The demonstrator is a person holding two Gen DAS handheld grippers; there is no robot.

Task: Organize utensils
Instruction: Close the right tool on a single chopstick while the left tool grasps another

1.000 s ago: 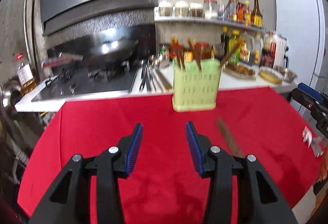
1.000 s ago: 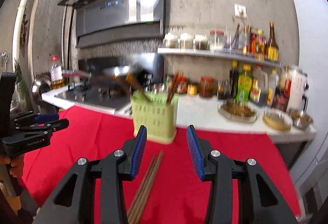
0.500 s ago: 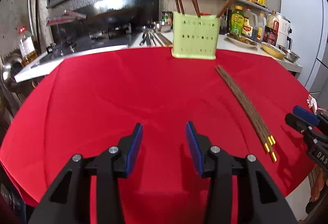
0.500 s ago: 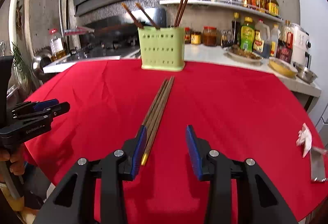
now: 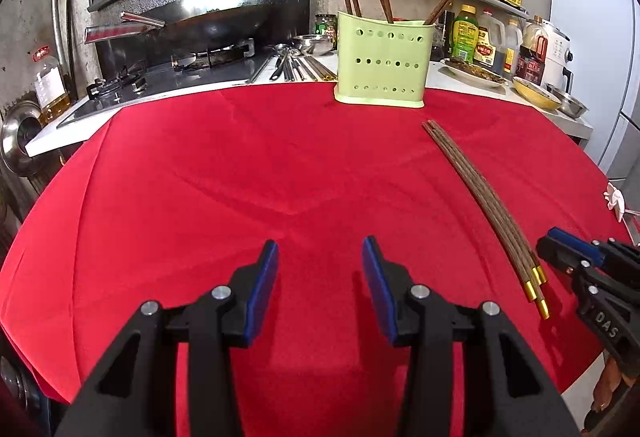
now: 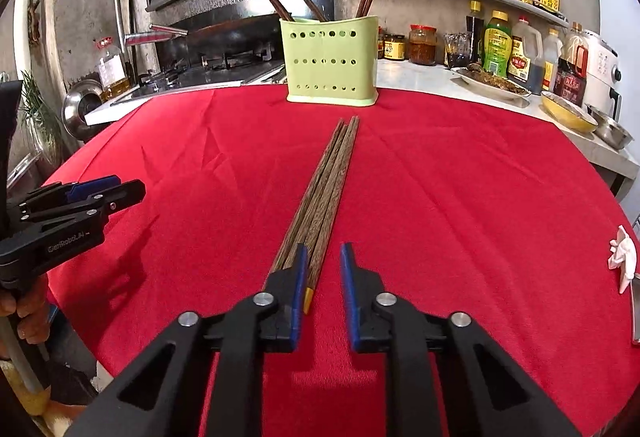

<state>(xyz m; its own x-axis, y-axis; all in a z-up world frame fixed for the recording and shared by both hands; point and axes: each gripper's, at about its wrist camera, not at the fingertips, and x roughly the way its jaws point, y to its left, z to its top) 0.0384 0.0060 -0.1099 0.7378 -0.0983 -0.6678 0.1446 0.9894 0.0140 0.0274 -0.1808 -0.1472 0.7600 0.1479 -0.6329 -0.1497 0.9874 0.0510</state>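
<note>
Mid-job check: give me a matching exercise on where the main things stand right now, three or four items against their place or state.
Things:
1. green holder
2. loose chopsticks
3. left gripper
4. wok

Place or state:
a. lying flat in a bundle on the red cloth
b. upright at the cloth's far edge, other chopsticks standing in it
c. on the stove behind the table
d. open, nothing between its jaws

Pairs: 1-b, 2-a, 3-d, 4-c

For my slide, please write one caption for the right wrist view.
Right gripper closing over loose chopsticks before the green holder.
</note>
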